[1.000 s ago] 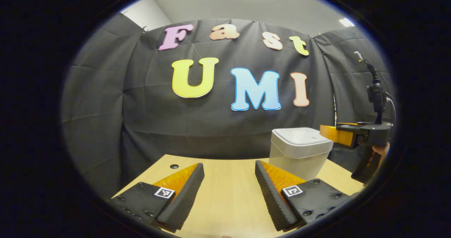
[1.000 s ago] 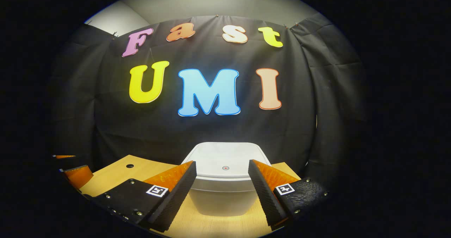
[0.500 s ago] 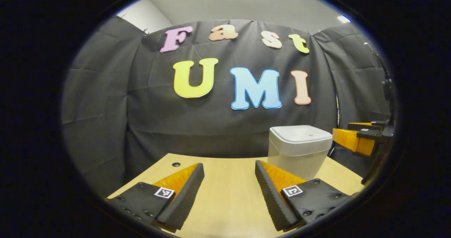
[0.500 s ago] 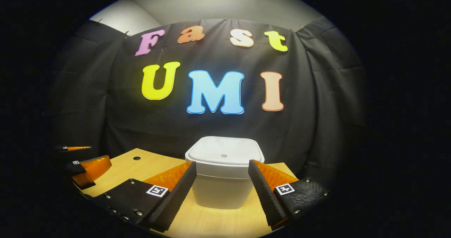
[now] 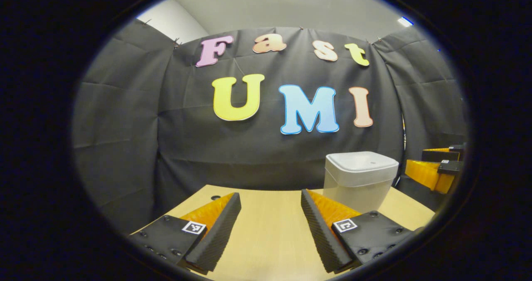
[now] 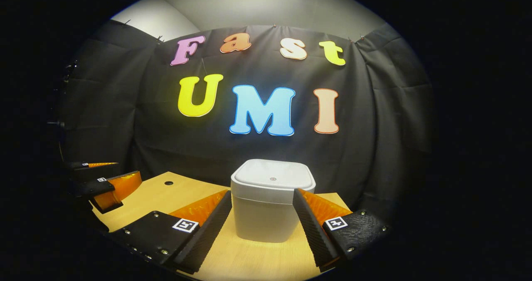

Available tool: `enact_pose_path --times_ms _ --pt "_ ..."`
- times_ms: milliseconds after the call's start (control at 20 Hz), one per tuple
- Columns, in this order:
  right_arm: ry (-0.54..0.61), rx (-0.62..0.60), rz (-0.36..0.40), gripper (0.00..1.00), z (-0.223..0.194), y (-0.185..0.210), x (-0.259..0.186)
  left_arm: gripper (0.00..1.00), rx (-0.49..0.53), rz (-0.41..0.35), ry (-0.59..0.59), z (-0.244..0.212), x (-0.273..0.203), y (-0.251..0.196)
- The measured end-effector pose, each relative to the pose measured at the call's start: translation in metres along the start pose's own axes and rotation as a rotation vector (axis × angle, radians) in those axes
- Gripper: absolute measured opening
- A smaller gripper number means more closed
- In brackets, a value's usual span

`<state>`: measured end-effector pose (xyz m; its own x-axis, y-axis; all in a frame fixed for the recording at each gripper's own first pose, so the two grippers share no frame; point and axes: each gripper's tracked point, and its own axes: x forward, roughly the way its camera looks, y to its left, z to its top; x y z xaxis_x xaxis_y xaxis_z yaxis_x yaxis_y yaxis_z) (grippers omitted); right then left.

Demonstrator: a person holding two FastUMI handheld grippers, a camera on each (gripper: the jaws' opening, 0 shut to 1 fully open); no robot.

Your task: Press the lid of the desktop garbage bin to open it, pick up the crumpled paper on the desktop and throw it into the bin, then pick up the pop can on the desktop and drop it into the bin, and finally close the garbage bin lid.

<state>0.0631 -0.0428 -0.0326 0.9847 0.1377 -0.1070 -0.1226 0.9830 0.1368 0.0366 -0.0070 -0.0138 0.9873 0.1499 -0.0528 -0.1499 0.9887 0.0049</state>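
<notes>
Jaws wide apart, bin lid down

Jaws of both grippers stand wide open with nothing between them. In the left gripper view, the left gripper [image 5: 270,227] hovers over bare pale wooden desk [image 5: 270,239], its two ribbed fingers [image 5: 216,231] splayed toward the near edge, with only desk surface in the gap. In the right gripper view, the right gripper [image 6: 262,227] is just as wide, and the small white plastic garbage bin with rounded corners [image 6: 270,206] appears in the gap between its fingers but farther off; neither finger touches it.

The bin stands upright on the desk, toward its far right part, close to the black cloth wall [image 5: 124,127]. Its flat white lid [image 6: 272,175] is shut, sitting level on the body, with a small round mark near its middle. In the left gripper view the same bin stands to the far right of the left gripper, and the right gripper shows at the right edge, just beyond the bin and apart from it. In the right gripper view the left gripper shows at the left edge, over the near left part of the desk, well apart from the bin, its jaws also parted.

A small dark round hole [image 6: 168,183] lies in the desk at its far left.
</notes>
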Motion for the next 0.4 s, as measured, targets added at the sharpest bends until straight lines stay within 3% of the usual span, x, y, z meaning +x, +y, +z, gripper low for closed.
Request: enact_pose_path --times_ms 400 --pt "0.011 0.016 -0.029 0.95 -0.005 0.026 -0.019 1.0 0.003 -0.037 -0.034 0.007 -0.01 0.029"
